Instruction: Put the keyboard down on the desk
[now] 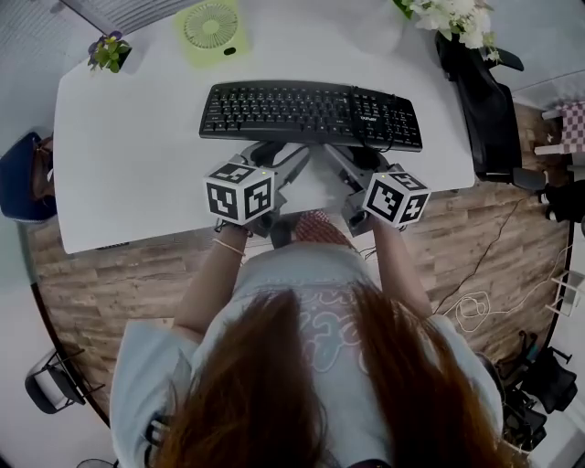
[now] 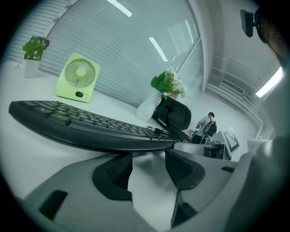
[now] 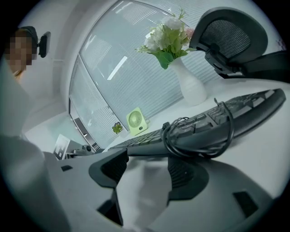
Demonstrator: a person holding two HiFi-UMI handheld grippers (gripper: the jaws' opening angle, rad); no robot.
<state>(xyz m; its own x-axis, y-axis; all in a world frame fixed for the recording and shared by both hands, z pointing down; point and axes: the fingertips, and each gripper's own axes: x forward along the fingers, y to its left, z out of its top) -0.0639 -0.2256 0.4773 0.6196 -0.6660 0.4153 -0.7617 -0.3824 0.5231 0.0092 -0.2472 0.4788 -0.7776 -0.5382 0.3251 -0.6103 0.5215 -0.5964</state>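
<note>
A black keyboard point(image 1: 311, 114) lies flat on the white desk point(image 1: 128, 174), and its cable is coiled in a loop point(image 1: 366, 123) on the right half. My left gripper point(image 1: 279, 153) sits at the keyboard's near edge, left of centre, with its jaws apart and only bare desk between them. My right gripper point(image 1: 352, 157) is at the same edge under the cable loop, also with a clear gap between its jaws. In the left gripper view the keyboard point(image 2: 90, 129) runs just beyond the left gripper's point(image 2: 148, 154) tips. In the right gripper view the keyboard point(image 3: 204, 129) and cable loop point(image 3: 199, 136) lie just past the right gripper's point(image 3: 147, 158) tips.
A green desk fan point(image 1: 212, 27) stands at the back of the desk, with a small potted plant point(image 1: 110, 52) at the back left corner. A vase of white flowers point(image 1: 448, 14) stands at the back right. A black office chair point(image 1: 484, 101) is beside the desk's right end.
</note>
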